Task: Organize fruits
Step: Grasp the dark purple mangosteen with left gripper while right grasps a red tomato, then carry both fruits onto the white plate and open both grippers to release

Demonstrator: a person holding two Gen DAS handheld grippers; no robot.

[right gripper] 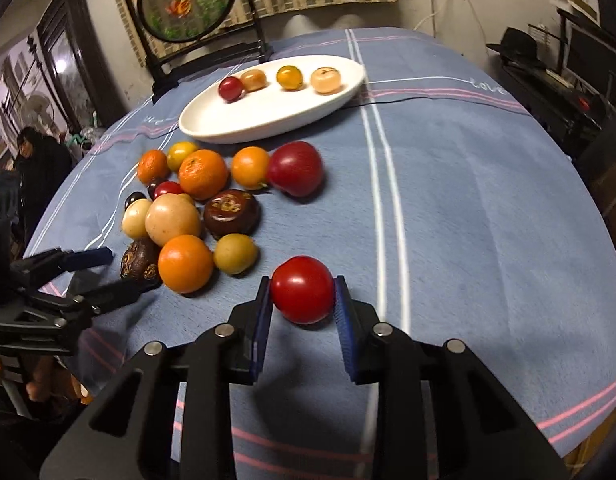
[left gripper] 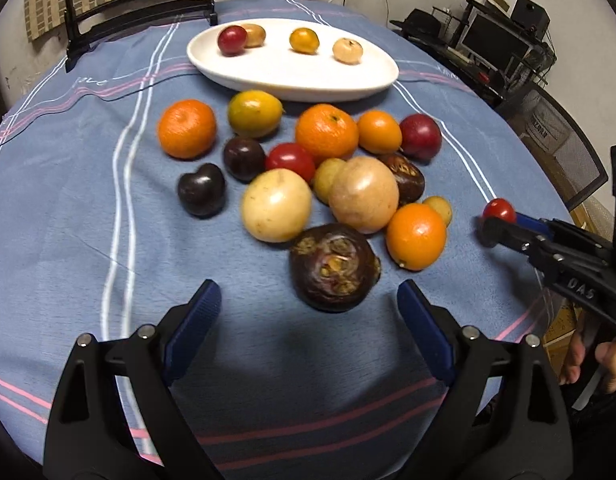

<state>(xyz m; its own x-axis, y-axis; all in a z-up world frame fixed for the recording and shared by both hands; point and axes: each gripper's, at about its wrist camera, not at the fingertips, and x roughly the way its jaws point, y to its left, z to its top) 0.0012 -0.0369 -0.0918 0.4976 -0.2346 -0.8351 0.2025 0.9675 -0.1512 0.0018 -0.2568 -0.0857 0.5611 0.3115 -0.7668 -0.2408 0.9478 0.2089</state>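
Observation:
My right gripper (right gripper: pixel 303 292) is shut on a small red tomato (right gripper: pixel 302 289), held just above the blue tablecloth; it also shows in the left wrist view (left gripper: pixel 499 210). My left gripper (left gripper: pixel 308 300) is open and empty, just short of a dark mangosteen (left gripper: pixel 333 266). A pile of fruit lies mid-table: oranges (left gripper: pixel 186 128), pale round fruits (left gripper: pixel 276 205), dark plums (left gripper: pixel 202 189) and a red plum (right gripper: pixel 296 168). A white oval plate (left gripper: pixel 268 74) at the back holds several small fruits (left gripper: pixel 304 40).
A black-framed round screen on a stand (right gripper: pixel 188 0) stands behind the plate. A mesh chair (left gripper: pixel 563 148) and a desk with a monitor (left gripper: pixel 491 42) are at the right. A person (right gripper: pixel 32 152) sits at the far left.

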